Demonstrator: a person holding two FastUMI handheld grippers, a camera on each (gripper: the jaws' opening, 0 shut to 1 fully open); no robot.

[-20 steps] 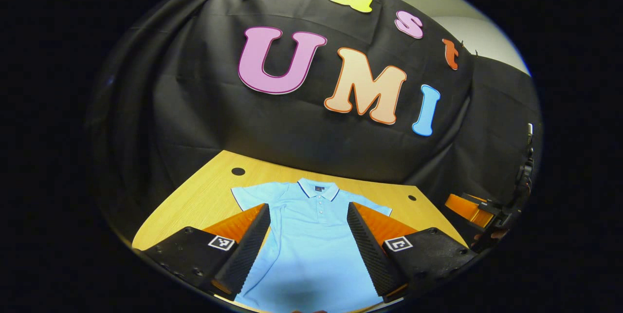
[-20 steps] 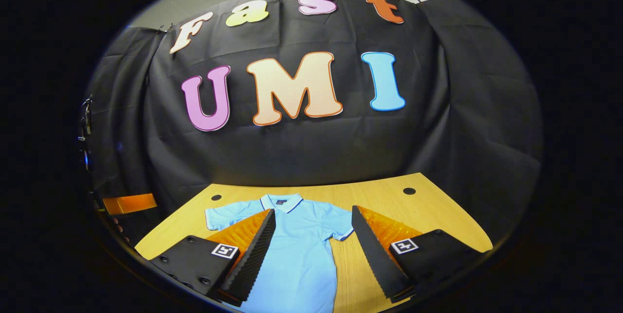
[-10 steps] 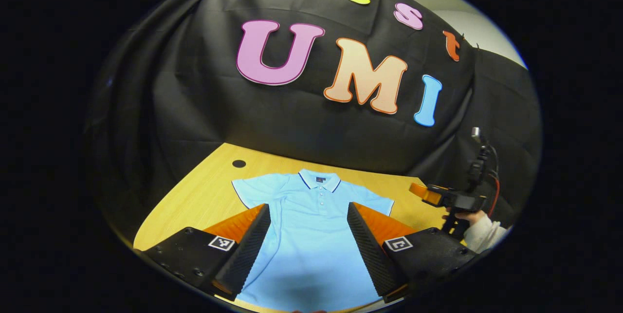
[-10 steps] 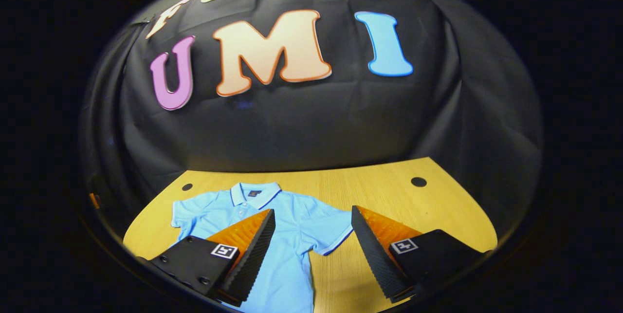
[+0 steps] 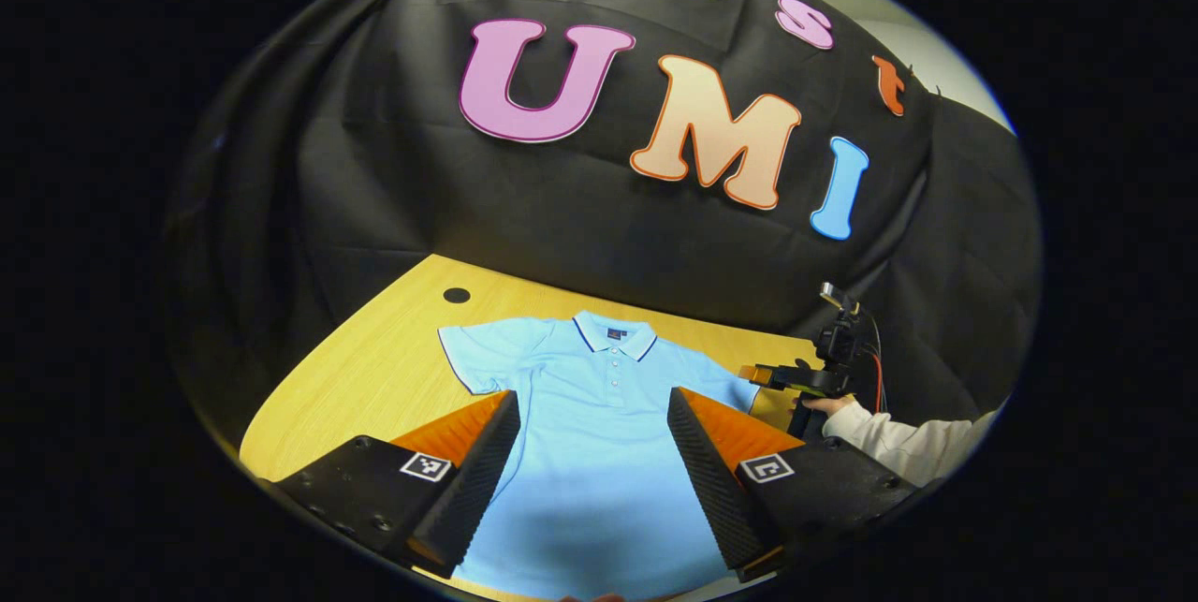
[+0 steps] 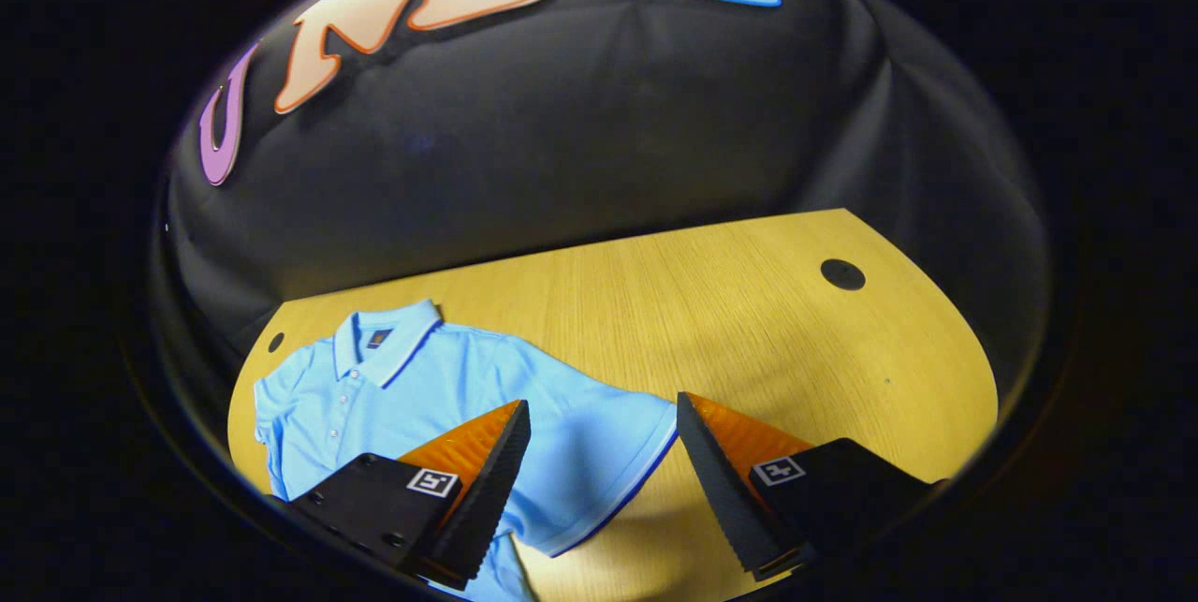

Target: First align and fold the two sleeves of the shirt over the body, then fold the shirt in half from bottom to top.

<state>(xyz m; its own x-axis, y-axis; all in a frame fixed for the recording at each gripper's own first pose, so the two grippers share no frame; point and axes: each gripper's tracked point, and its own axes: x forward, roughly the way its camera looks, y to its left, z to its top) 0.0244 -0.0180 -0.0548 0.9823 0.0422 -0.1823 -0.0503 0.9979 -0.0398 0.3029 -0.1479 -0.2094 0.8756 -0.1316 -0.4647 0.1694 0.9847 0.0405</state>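
Note:
A light blue polo shirt [image 5: 599,424] lies flat and face up on the wooden table [image 5: 374,368], collar toward the booth wall, both short sleeves spread out. My left gripper [image 5: 591,480] hovers open over the shirt's body, nothing between its fingers. My right gripper [image 6: 599,480] is open just above the shirt's right sleeve [image 6: 599,452], whose dark-trimmed cuff lies between the fingers. In the left gripper view the right gripper [image 5: 796,377] shows at the sleeve end, held by a hand in a pale sleeve [image 5: 898,443].
The table [image 6: 749,302] stretches bare to the right of the shirt, with a round cable hole [image 6: 842,274] near its far corner and another hole [image 5: 456,295] at the far left. Black cloth hangs close behind the table.
My right gripper has moved forward and dipped down toward the right sleeve, which now sits between its fingers. My left gripper has barely shifted over the body.

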